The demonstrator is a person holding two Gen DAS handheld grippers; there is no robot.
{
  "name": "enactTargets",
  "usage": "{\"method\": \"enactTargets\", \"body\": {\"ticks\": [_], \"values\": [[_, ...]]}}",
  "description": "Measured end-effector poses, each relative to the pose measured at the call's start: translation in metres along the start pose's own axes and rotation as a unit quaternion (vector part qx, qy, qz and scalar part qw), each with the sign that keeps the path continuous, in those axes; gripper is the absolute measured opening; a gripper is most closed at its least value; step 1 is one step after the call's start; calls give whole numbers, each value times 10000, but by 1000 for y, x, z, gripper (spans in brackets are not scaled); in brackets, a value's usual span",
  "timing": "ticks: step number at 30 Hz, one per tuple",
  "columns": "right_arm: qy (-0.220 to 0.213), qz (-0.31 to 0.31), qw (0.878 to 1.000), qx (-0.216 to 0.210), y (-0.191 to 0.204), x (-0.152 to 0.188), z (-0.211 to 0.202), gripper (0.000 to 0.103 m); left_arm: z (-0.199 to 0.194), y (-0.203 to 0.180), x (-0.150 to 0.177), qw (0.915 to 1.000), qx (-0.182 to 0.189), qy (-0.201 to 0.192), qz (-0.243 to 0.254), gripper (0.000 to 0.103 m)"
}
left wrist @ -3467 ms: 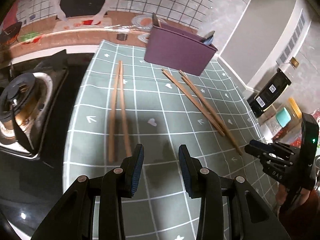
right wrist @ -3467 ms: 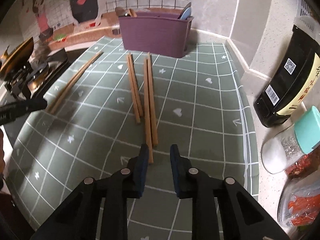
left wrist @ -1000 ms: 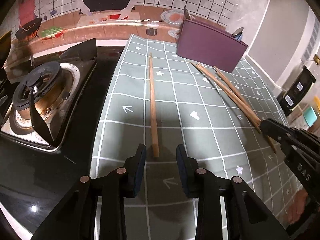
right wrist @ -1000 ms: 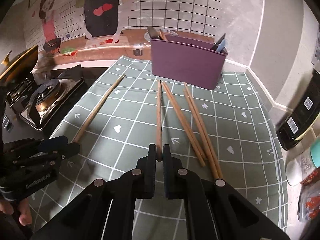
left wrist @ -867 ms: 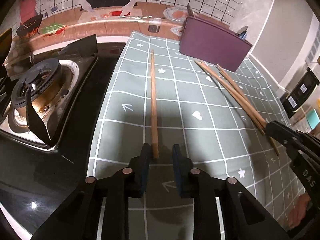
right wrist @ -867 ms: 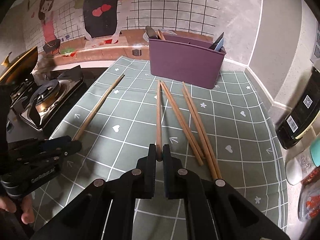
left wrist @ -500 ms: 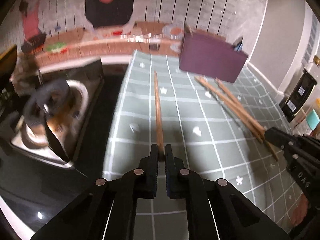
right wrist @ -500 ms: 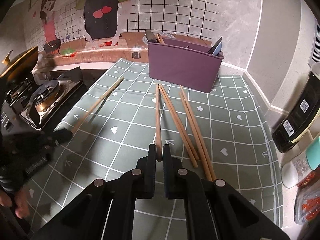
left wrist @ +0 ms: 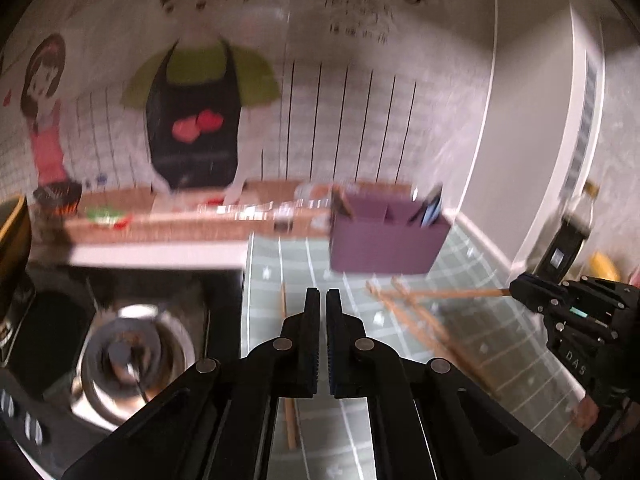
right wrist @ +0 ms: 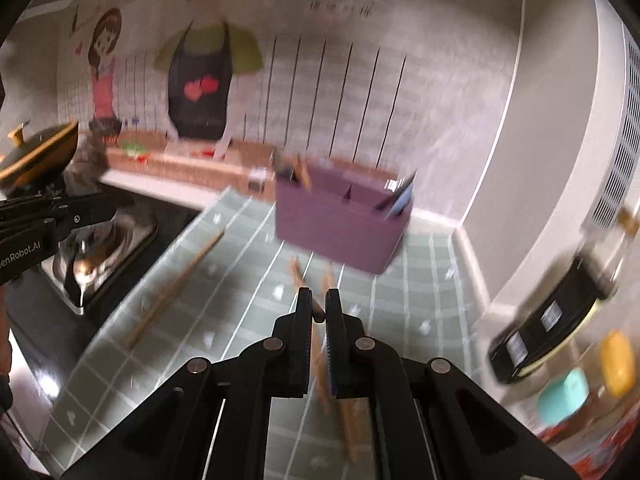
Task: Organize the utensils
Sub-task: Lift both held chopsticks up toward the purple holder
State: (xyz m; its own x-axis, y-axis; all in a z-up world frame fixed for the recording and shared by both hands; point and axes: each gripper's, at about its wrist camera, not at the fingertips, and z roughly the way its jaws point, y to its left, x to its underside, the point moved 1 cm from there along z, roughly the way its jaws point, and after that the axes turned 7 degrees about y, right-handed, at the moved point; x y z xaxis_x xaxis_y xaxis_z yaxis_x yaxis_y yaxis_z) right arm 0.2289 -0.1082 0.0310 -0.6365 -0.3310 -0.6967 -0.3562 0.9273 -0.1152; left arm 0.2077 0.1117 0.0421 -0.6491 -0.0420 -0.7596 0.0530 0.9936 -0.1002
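green mat point(right wrist: 400, 320); right gripper point(right wrist: 319, 312) jaws pinch chopstick point(left wrist: 460, 293), left gripper point(left wrist: 322, 308) jaws closed

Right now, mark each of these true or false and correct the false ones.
1. The right gripper is clamped on a held chopstick. True.
2. The purple holder lies tipped on its side. False: it stands upright on the green mat.
3. A lone chopstick lies on the mat's stove side, apart from the left gripper. True.
4. The left gripper's fingers are spread wide. False: they are almost together, with nothing visibly between them.
5. The purple holder is empty. False: utensils stick out of its top.
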Motion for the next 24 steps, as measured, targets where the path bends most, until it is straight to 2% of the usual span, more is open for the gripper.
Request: {"method": "enactTargets", "body": {"ticks": [3,6,11,13,15,17,20,24], "values": [[-129,38,9999,67,-15,-24,-7,6,-7,5,-23,9999,1,-129,-30,2],[-134,179,9996,155,-29,-38,-10,6,-10,12,-22,9999,59,-103,-123,3],[-243,424,9988,71,-45,-32,-18,6,13,25,24,9969,386,429,-527,7],[-227,534,9983,45,-48,-29,-19,6,21,27,47,9949,457,624,-643,13],[-229,594,9980,23,-51,-28,-19,6,30,29,74,9928,441,823,-756,24],[-260,662,9975,21,-52,-25,-22,6,38,29,96,9906,393,1007,-833,24],[-288,712,9970,10,-52,-20,-26,6,51,27,123,9886,96,1251,-831,25],[-315,689,9971,90,-45,-12,-29,6,66,26,139,9853,37,1424,-942,24]]}}
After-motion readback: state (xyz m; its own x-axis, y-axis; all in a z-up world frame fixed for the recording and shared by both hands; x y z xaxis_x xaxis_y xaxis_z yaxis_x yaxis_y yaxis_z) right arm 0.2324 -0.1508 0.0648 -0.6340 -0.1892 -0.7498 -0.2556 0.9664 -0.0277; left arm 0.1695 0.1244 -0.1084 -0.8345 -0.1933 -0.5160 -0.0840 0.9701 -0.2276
